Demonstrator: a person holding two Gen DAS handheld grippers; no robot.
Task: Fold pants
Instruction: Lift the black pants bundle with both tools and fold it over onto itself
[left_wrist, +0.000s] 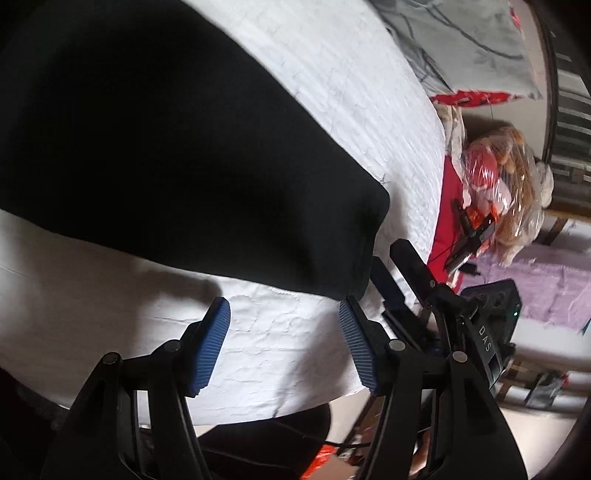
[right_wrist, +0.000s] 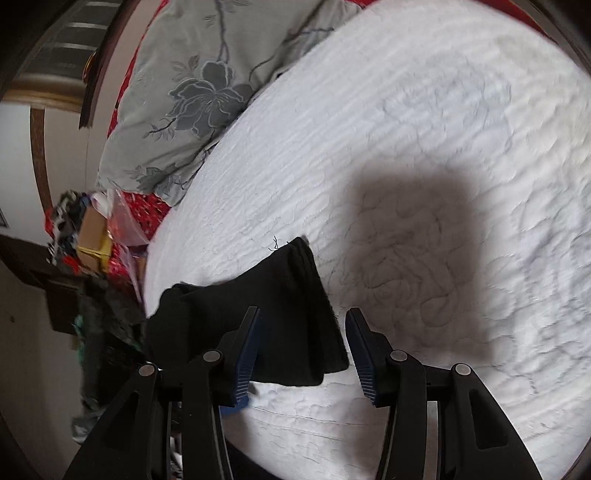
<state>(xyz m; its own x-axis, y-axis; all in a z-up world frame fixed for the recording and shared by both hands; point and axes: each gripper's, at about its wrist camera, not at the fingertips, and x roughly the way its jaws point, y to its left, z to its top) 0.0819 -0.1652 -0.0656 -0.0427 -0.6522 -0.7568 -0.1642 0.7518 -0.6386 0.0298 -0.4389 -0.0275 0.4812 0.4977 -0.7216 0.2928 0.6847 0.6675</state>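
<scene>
White quilted bedspread (right_wrist: 424, 129), grey floral pillow (right_wrist: 184, 92) at far edge, black pants (left_wrist: 147, 147) on top.
L gripper (left_wrist: 284, 343): jaws wide apart, nothing btwn, just short of pants' edge. R gripper (right_wrist: 301, 354): also spread, empty, over pants' corner; pants lie folded w/ layered edges near bed's side.

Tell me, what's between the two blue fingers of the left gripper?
Only bare white quilt. In the left wrist view the left gripper is open, and the black pants lie just beyond its fingertips, not between them.
</scene>
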